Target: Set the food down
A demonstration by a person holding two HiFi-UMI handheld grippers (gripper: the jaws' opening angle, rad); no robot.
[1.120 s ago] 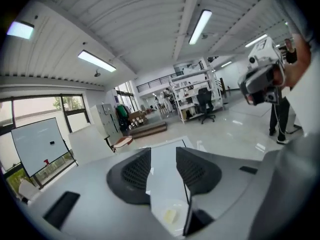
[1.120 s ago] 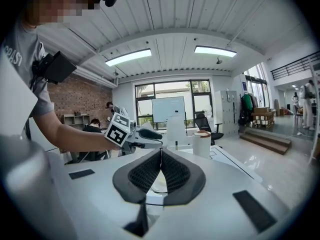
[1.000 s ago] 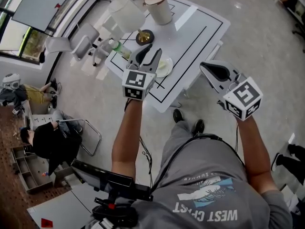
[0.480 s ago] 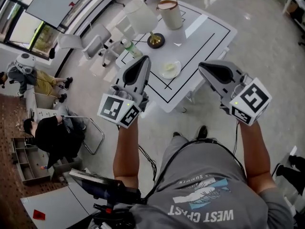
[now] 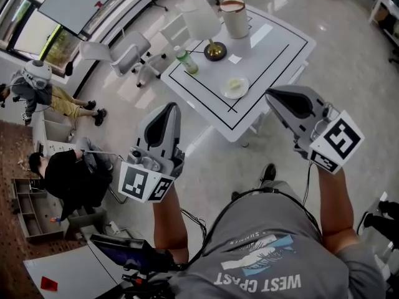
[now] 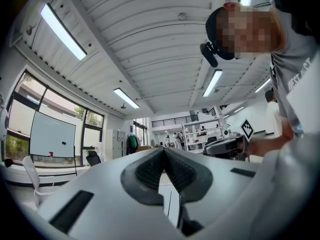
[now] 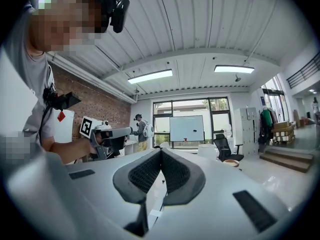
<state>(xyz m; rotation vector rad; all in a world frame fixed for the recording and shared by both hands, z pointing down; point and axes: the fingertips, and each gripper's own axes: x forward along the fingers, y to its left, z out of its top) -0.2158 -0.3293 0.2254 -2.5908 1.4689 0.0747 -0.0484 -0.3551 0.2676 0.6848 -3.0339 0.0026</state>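
Note:
A white plate with a pale piece of food on it sits on the white table, near its front edge. My left gripper hangs over the floor, well short of the table, with its jaws pressed together and nothing between them. My right gripper is held off the table's front right corner. It is also shut and empty. Each gripper shows in the other's view: the right gripper and the left gripper.
On the table stand a lamp with a white shade, a tan-rimmed cylinder, a green bottle and a small card. White chairs stand left of it. A person in black sits at the far left.
The left gripper's jaws have closed, and it has drawn back from over the plate, toward my body and over the floor. The right gripper has barely shifted.

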